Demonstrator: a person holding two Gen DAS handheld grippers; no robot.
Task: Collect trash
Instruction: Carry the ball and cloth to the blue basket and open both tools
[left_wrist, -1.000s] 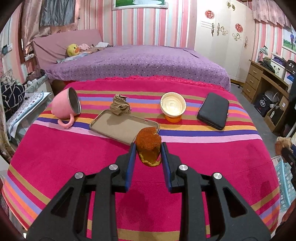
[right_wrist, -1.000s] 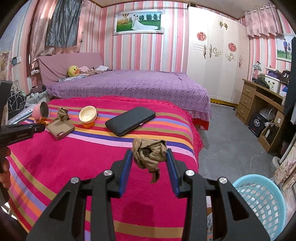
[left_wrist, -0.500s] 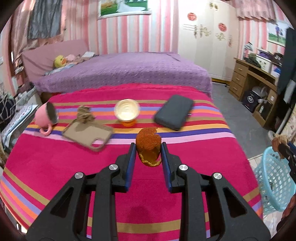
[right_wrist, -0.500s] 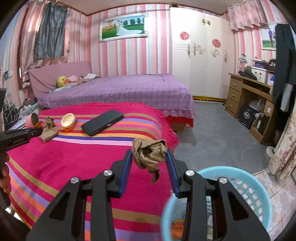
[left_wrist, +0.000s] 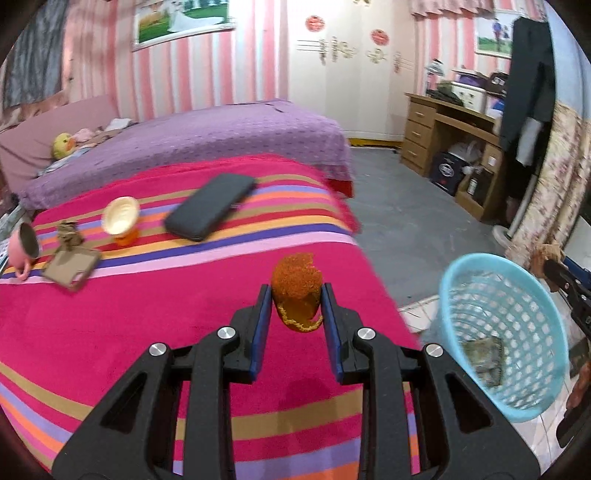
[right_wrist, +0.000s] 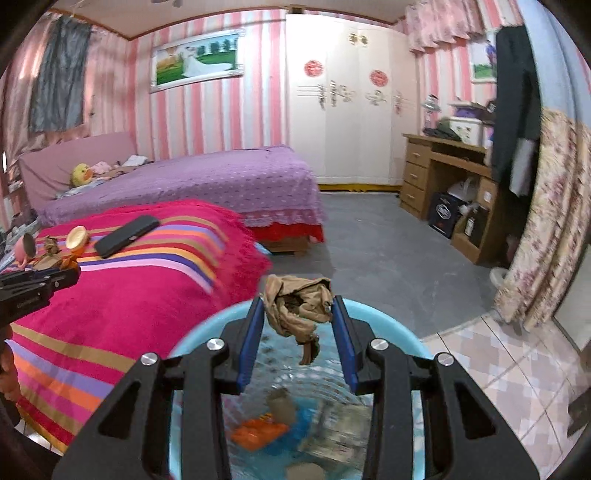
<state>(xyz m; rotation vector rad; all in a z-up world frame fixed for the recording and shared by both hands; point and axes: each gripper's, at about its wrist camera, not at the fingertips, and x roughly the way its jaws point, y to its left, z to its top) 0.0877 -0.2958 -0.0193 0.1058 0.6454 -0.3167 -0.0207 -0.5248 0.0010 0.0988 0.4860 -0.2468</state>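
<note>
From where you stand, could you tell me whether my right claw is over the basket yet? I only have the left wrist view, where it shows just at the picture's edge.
Observer: Yes, the right claw hangs above the blue basket, with the rim showing on both sides of its fingers.
Operator: Thank you. What exactly is it holding?
Observer: A crumpled brown wrapper, pinched between the pads, with a tail dangling toward the basket.
Operator: Is there already trash inside besides the grey scrap I can see?
Observer: Yes, an orange piece lies at the bottom, with blurred blue and pale bits beside it.
</note>
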